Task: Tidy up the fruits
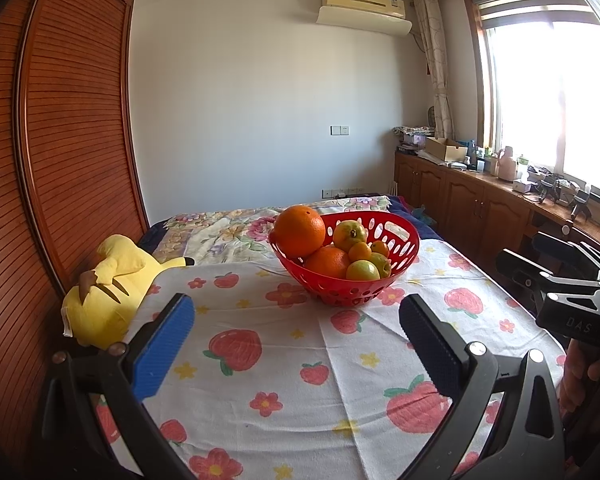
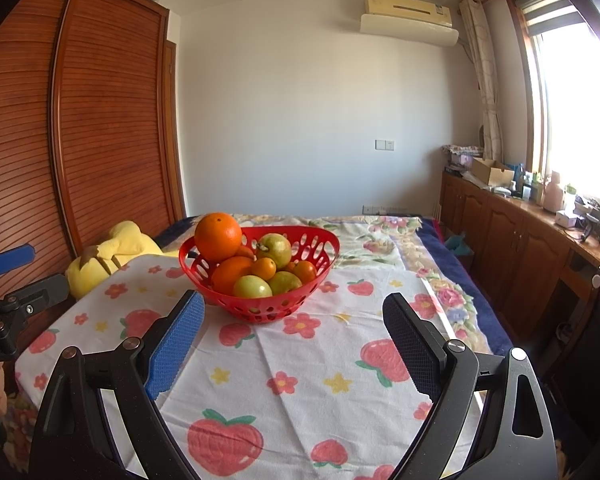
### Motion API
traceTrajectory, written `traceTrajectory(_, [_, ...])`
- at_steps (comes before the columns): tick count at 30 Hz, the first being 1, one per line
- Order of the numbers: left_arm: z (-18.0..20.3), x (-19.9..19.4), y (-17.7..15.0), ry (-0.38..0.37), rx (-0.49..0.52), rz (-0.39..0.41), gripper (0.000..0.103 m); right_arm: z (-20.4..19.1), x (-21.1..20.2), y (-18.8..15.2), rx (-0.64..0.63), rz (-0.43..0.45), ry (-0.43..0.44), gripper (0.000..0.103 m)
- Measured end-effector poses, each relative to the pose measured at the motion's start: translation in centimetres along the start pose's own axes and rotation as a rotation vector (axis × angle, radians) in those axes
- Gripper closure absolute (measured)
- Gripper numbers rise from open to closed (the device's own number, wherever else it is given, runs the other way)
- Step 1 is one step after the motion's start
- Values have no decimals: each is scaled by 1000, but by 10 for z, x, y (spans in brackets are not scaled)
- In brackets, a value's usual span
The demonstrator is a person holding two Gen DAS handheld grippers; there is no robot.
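A red perforated basket (image 1: 396,240) (image 2: 320,246) stands on a strawberry-print cloth (image 1: 284,360) (image 2: 292,380). It holds a large orange (image 1: 299,230) (image 2: 218,236) on top, a second orange (image 1: 327,262) (image 2: 231,274), small tangerines (image 1: 360,251) (image 2: 264,268) and green-yellow fruits (image 1: 363,271) (image 2: 252,287). My left gripper (image 1: 296,320) is open and empty, short of the basket. My right gripper (image 2: 294,316) is open and empty, just short of the basket. The right gripper also shows in the left wrist view (image 1: 568,280).
A yellow plush toy (image 1: 108,284) (image 2: 112,256) lies at the cloth's left edge beside a wooden wardrobe (image 1: 60,140). A floral bedspread (image 1: 228,232) lies behind the basket. Wooden cabinets (image 2: 512,248) with clutter run under the window on the right.
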State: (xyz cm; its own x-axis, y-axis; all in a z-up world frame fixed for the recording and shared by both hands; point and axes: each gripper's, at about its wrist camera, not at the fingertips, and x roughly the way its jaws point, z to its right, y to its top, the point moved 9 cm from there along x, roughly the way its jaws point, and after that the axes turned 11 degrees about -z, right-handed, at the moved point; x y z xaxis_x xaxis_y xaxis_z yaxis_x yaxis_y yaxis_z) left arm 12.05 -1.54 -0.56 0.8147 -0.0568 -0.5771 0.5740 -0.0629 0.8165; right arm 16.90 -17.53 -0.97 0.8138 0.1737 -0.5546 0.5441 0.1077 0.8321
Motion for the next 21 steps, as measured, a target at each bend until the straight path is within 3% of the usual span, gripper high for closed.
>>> traceTrajectory(21, [0, -2, 0, -1, 5, 4, 0, -1, 0, 0, -2, 0, 0, 10])
